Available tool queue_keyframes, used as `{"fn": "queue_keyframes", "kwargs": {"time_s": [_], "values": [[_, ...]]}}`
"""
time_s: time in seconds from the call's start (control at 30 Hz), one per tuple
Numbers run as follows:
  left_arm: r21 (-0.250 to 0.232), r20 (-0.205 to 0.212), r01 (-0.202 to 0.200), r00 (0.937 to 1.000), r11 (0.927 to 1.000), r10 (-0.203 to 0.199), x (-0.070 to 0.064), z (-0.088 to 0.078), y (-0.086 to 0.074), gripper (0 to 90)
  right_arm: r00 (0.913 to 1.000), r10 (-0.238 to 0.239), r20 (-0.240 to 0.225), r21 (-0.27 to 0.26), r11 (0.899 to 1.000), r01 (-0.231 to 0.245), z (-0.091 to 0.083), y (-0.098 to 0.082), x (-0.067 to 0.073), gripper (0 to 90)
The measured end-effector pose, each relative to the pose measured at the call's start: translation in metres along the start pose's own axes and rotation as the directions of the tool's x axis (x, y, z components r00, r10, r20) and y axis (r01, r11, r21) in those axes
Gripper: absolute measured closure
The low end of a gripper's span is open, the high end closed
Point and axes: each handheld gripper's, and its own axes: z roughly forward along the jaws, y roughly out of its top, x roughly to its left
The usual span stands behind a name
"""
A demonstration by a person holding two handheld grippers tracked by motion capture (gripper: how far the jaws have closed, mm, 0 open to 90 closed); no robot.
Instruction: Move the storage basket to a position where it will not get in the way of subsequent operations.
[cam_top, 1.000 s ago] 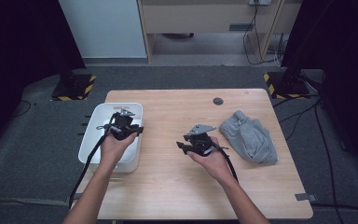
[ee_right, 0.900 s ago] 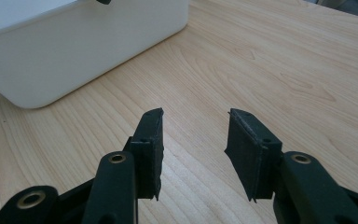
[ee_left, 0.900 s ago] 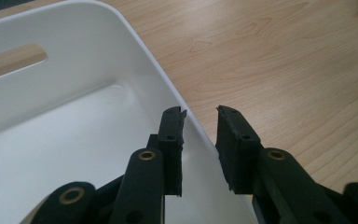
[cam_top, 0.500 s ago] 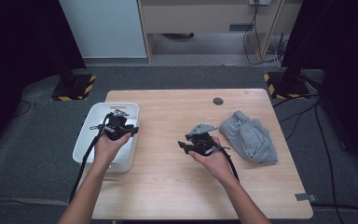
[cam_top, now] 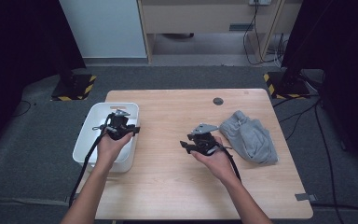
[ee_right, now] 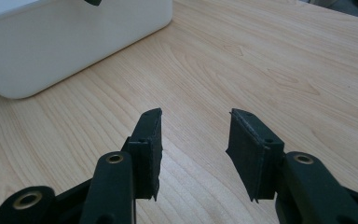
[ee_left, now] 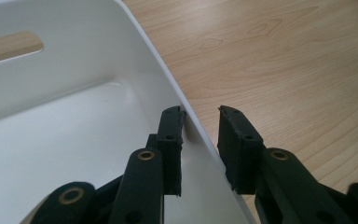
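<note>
While my left gripper [ee_left: 200, 140] straddles the white bin's [ee_left: 74, 140] right wall, jaws spread, I judge gripping comes next: pinch that rim.

High view overhead facing down on table [cam_top: 168, 186], both gripper views close and low, all sharing white bin [cam_top: 86, 140].

Grey carpet floor [cam_top: 177, 79] — wooden cabinet [cam_top: 209, 18] behind, dark curtains [cam_top: 23, 42] aside.
</note>
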Motion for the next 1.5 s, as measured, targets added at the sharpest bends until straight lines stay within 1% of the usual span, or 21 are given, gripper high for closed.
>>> {"fn": "queue_keyframes", "kwargs": {"time_s": [0.17, 0.43, 0.5, 0.57, 0.6, 0.67, 0.7, 0.73, 0.77, 0.8, 0.9, 0.97, 1.03, 1.17, 1.33, 1.43, 1.5], "values": [[-0.016, 0.006, 0.031, 0.9995, 0.9994, -0.030, 0.002, 0.003, 0.002, 71.4, 1.0000, -0.002, 0.000, 0.005, 1.000, 0.002, 0.001, -0.001, 0.000, 54.8], [-0.030, -0.006, 0.040, 0.9992, 0.9987, -0.040, 0.002, 0.008, 0.005, 71.5, 0.9999, -0.011, 0.000, 0.013, 1.000, 0.011, 0.003, -0.002, 0.002, 54.7], [-0.032, -0.007, 0.047, 0.9988, 0.9984, -0.048, 0.003, 0.010, 0.006, 71.6, 0.9999, -0.017, 0.002, 0.009, 1.000, 0.017, 0.002, -0.002, 0.002, 54.6], [-0.029, -0.015, 0.041, 0.9991, 0.9988, -0.041, 0.003, 0.010, 0.007, 71.4, 0.9997, -0.022, 0.006, 0.008, 1.000, 0.022, 0.000, -0.002, 0.003, 54.1], [-0.027, -0.026, 0.028, 0.9992, 0.9992, -0.029, 0.002, 0.010, 0.007, 69.3, 0.9995, -0.031, 0.009, 0.007, 1.000, 0.031, -0.002, -0.002, 0.003, 52.8], [-0.024, -0.048, -0.003, 0.9988, 0.9997, 0.001, 0.001, 0.010, 0.007, 64.8, 0.9993, -0.033, 0.015, 0.003, 0.999, 0.033, -0.005, -0.002, 0.002, 49.9], [-0.025, -0.049, -0.006, 0.9988, 0.9997, 0.004, 0.000, 0.009, 0.006, 61.0, 0.9992, -0.035, 0.021, 0.000, 0.999, 0.035, -0.007, -0.002, 0.001, 47.6], [-0.027, -0.050, -0.009, 0.9987, 0.9996, 0.008, 0.000, 0.009, 0.006, 54.8, 0.9990, -0.035, 0.028, -0.005, 0.999, 0.035, -0.011, -0.002, 0.000, 44.6], [-0.030, -0.055, -0.014, 0.9984, 0.9994, 0.013, -0.001, 0.008, 0.006, 50.6, 0.9987, -0.035, 0.037, -0.009, 0.999, 0.035, -0.012, -0.002, -0.001, 42.0], [-0.032, -0.060, -0.021, 0.9980, 0.9993, 0.019, -0.001, 0.006, 0.006, 48.0, 0.9982, -0.039, 0.046, -0.012, 0.999, 0.039, -0.015, -0.002, -0.003, 39.2], [-0.051, -0.080, -0.035, 0.9963, 0.9981, 0.031, -0.002, 0.000, 0.006, 41.0, 0.9965, -0.035, 0.076, -0.026, 0.999, 0.037, -0.026, -0.003, -0.008, 32.9], [-0.065, -0.085, -0.032, 0.9960, 0.9974, 0.027, -0.001, -0.006, 0.007, 35.1, 0.9954, -0.034, 0.090, -0.033, 0.999, 0.038, -0.034, -0.004, -0.012, 27.2], [-0.090, -0.110, -0.035, 0.9936, 0.9954, 0.025, -0.003, -0.013, 0.008, 28.5, 0.9920, -0.039, 0.120, -0.050, 0.998, 0.045, -0.042, -0.006, -0.017, 21.1], [-0.136, -0.136, -0.032, 0.9907, 0.9902, 0.014, -0.005, -0.029, 0.008, 21.2, 0.9862, -0.042, 0.160, -0.065, 0.996, 0.053, -0.056, -0.009, -0.025, 16.2], [-0.190, -0.150, -0.032, 0.9887, 0.9814, 0.003, -0.011, -0.053, 0.006, 18.0, 0.9782, -0.030, 0.206, -0.085, 0.995, 0.048, -0.074, -0.012, -0.036, 12.8], [-0.206, -0.158, -0.039, 0.9874, 0.9777, 0.006, -0.016, -0.064, 0.005, 17.4, 0.9726, -0.027, 0.231, -0.090, 0.995, 0.049, -0.084, -0.013, -0.041, 10.6], [-0.220, -0.156, -0.038, 0.9878, 0.9747, 0.003, -0.019, -0.071, 0.002, 17.0, 0.9707, -0.019, 0.240, -0.101, 0.994, 0.045, -0.091, -0.014, -0.046, 8.8]]}}
